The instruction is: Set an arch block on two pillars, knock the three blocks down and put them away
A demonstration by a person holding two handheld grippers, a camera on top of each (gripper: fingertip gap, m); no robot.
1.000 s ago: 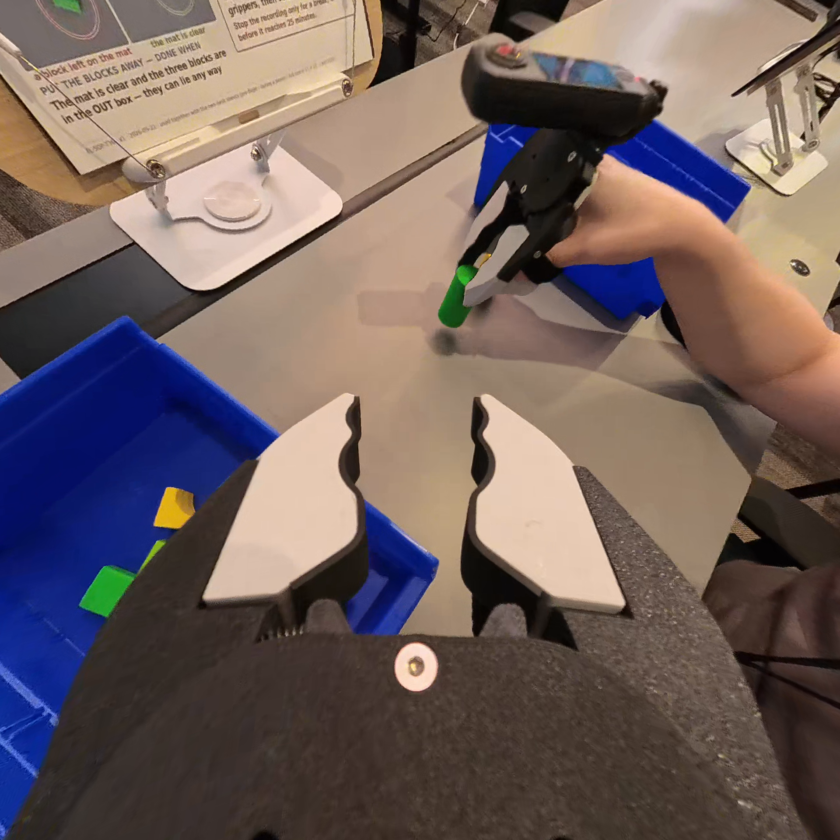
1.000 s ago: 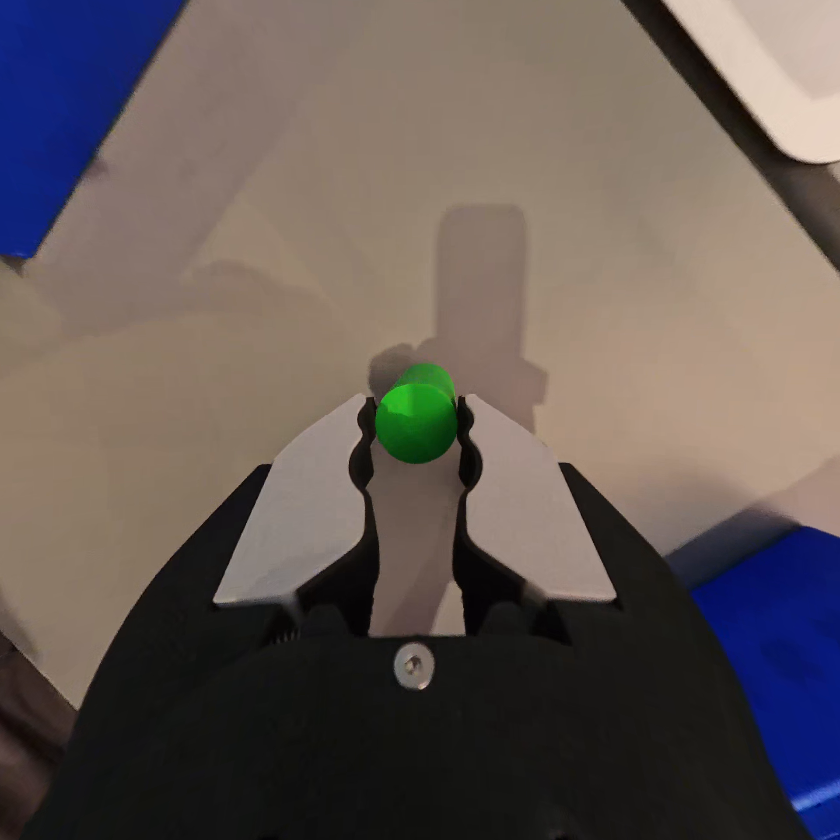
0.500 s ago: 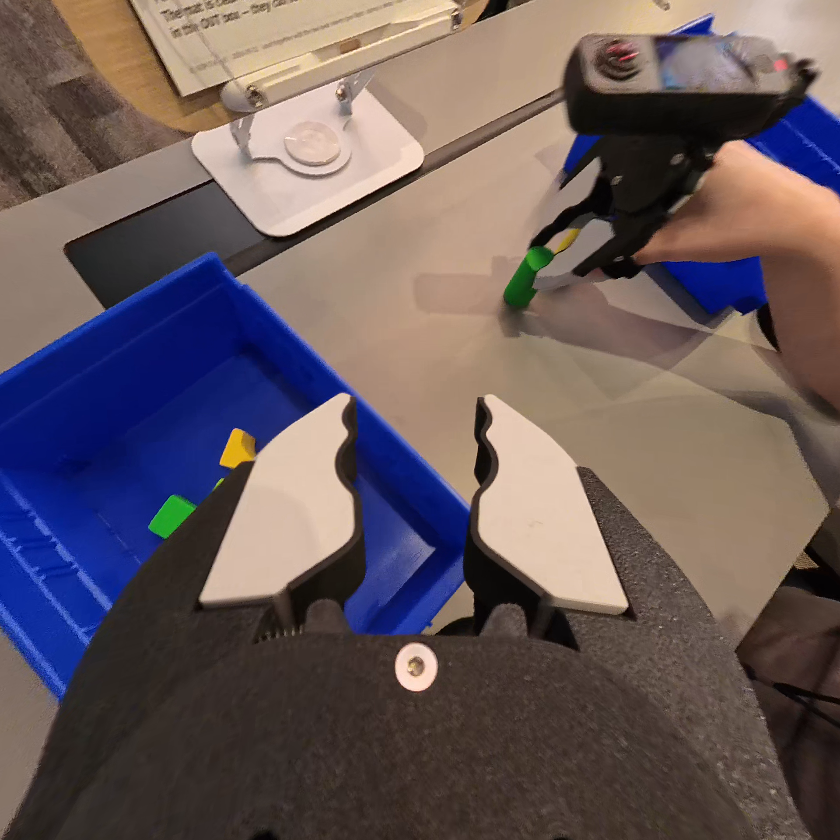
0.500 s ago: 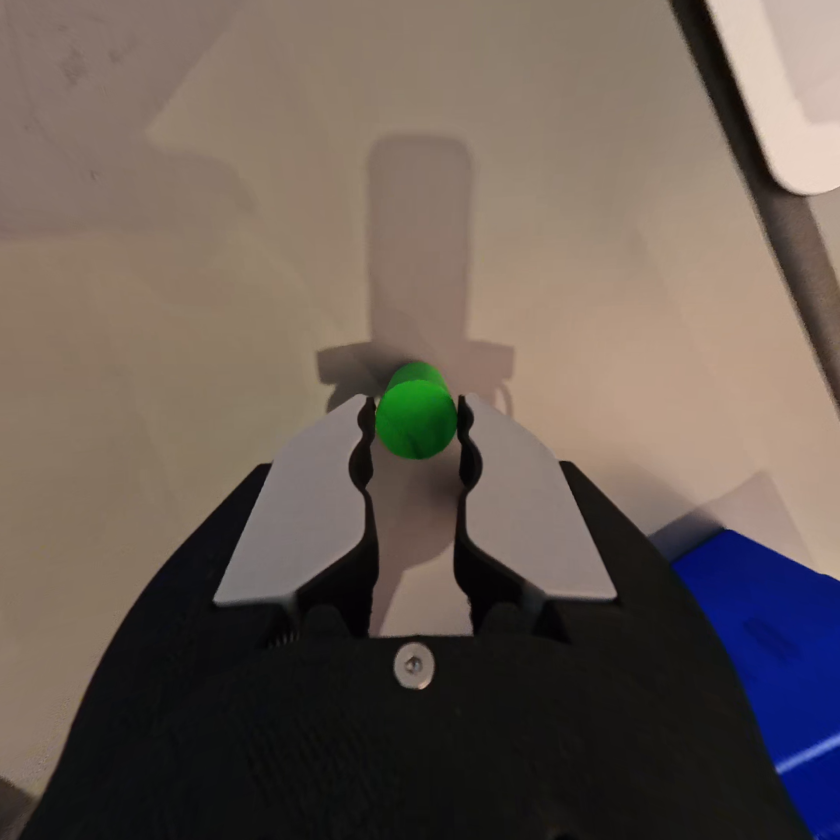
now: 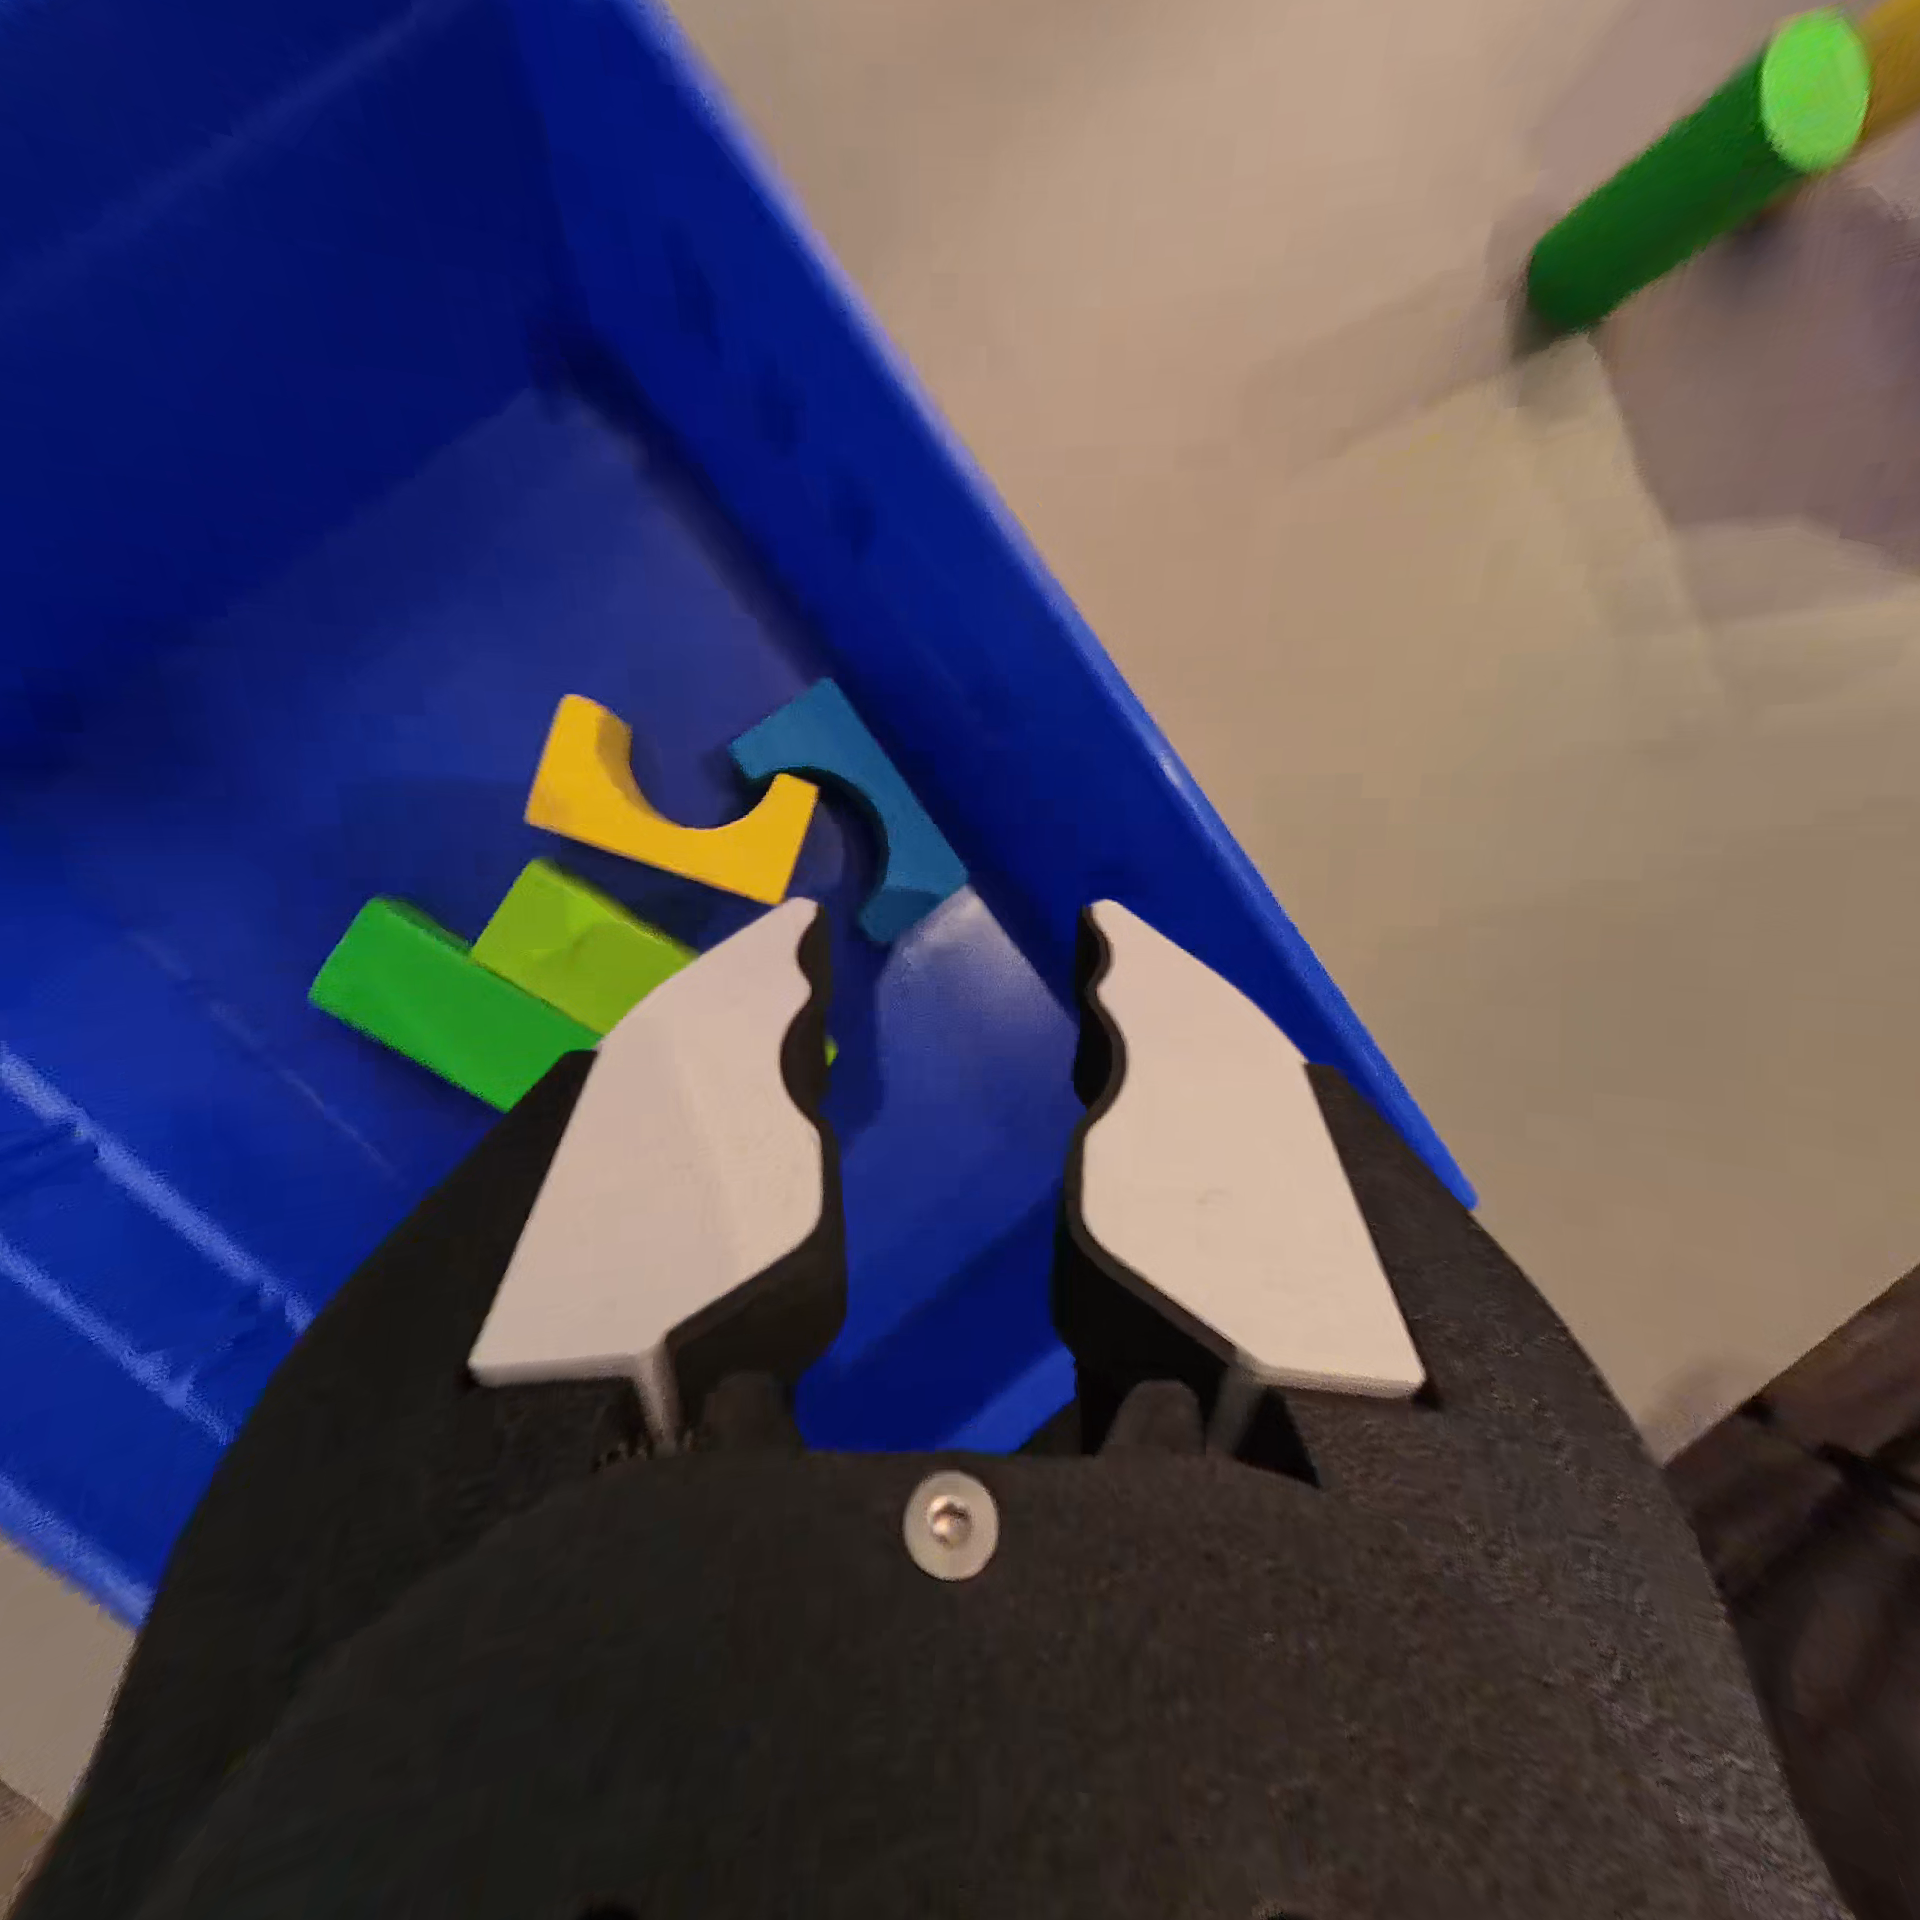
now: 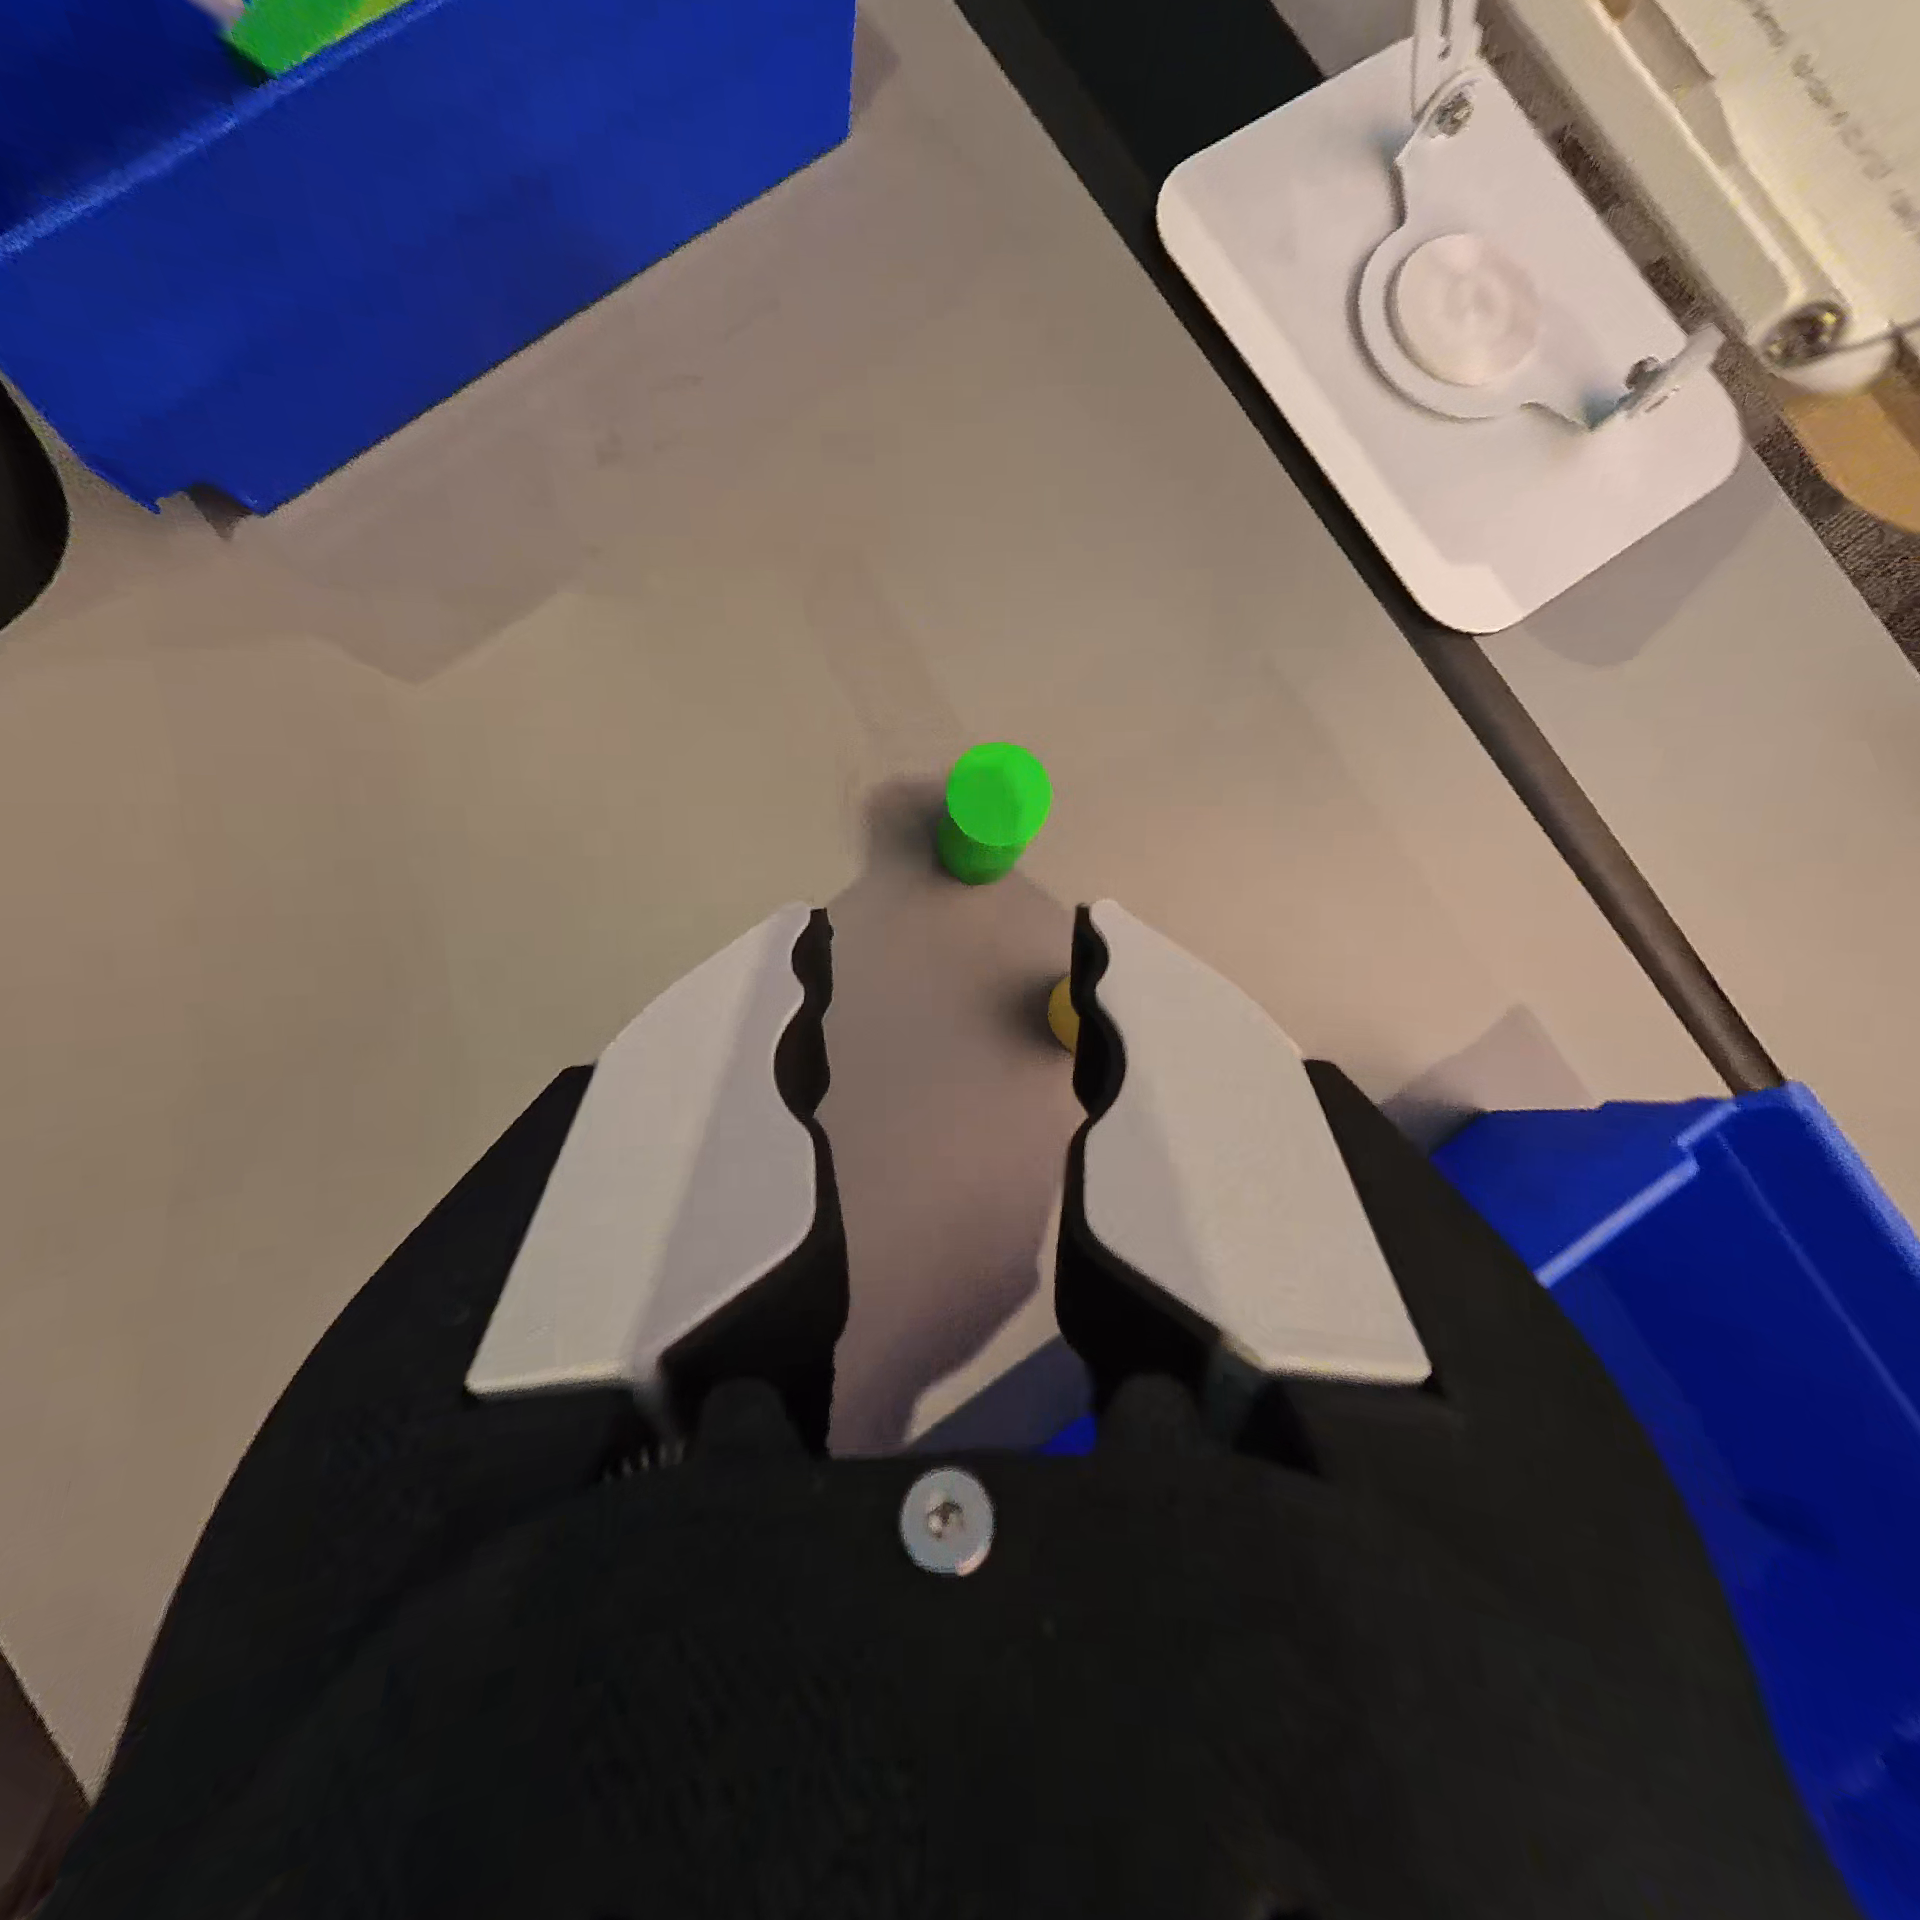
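Note:
A green cylinder pillar (image 6: 992,812) stands upright on the grey mat, just ahead of my right gripper (image 6: 948,920), which is open and empty. A yellow pillar (image 6: 1062,1013) peeks out beside the right finger, mostly hidden. The green pillar also shows in the left wrist view (image 5: 1694,171), with a yellow piece behind it. My left gripper (image 5: 943,920) is open and empty, over a blue bin (image 5: 935,582). In the bin lie a yellow arch block (image 5: 665,805), a blue arch block (image 5: 857,805), a green block (image 5: 436,1003) and a lime block (image 5: 571,940).
A second blue bin (image 6: 1714,1247) is at the lower right of the right wrist view. The first bin (image 6: 416,208) stands at the far left. A white stand base (image 6: 1455,343) with a sign sits beyond a dark table seam (image 6: 1351,488). There is about 30 centimetres between the tips of the two grippers. My right tips are about 40 centimetres from the lime block (image 5: 571,940), my left tips only 9 centimetres.
My right gripper opened, let go of the green pillar and pulled back; the pillar now stands on the mat. My left gripper swung left and down over the blue bin.

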